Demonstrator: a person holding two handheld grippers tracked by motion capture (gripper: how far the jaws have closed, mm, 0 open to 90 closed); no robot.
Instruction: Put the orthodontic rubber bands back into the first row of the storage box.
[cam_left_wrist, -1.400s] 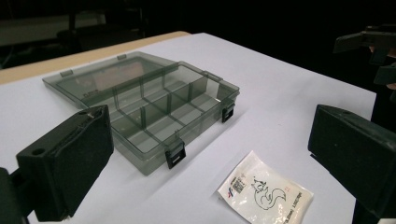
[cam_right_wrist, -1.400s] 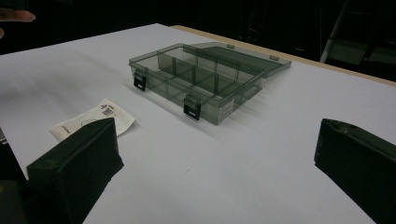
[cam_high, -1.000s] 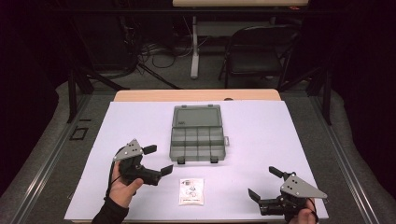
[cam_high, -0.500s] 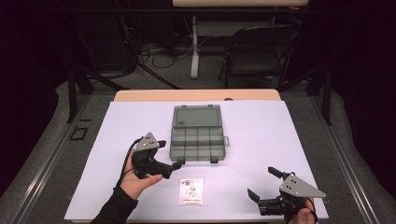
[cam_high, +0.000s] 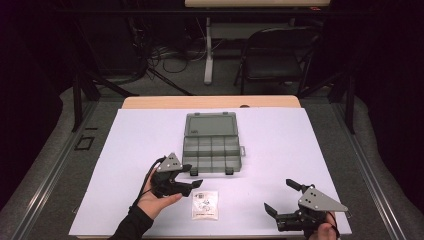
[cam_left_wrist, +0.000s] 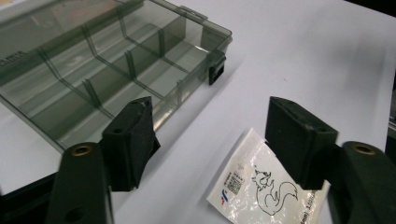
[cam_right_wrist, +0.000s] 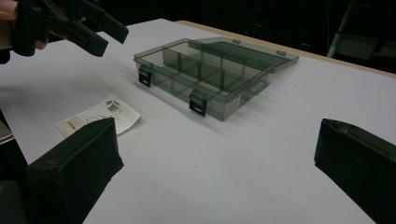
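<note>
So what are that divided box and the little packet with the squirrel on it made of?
The divided box looks like hard, smoke-tinted clear plastic: the white table shows through its walls and dividers, and its latches are black. The packet seems to be thin glossy plastic film, since it lies flat, crinkles and catches glare. It could be coated paper.

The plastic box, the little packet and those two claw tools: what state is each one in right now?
Compartment box: lid open and laid back, compartments look empty.
Squirrel-print packet: lying flat on the white table, untouched.
Left gripper: open, holding nothing, just beside the packet.
Right gripper: open wide, holding nothing.
</note>
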